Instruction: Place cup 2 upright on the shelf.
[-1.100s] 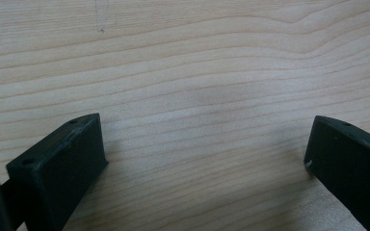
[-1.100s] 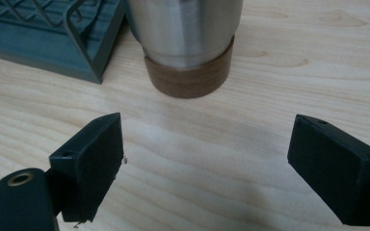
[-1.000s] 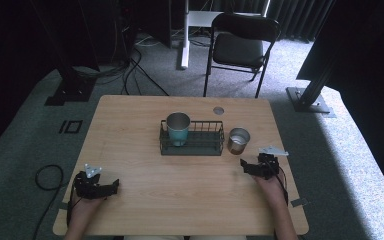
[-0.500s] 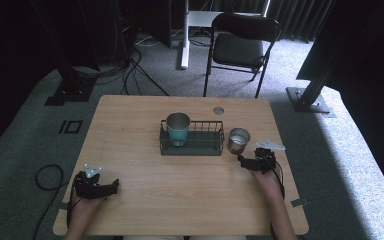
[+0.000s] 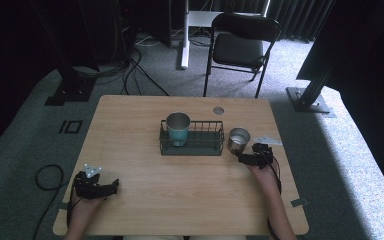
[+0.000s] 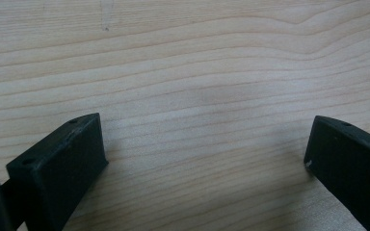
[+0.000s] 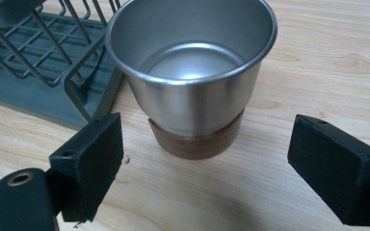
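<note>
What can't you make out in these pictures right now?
- Inside of the teal cup in the rack: high view, too small and dark.
- Far side of the steel cup: right gripper view, hidden by its own body.
- Small round thing on the table: high view, too small to identify.

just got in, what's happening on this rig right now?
A person at a wooden table holds a gripper in each hand. The right gripper is open, its jaws lined up on a steel cup with a brown base that stands on the table just right of a wire rack; nothing is gripped yet. A teal cup sits at the rack's left end. The left gripper rests open near the table's front left, over bare wood.
</note>
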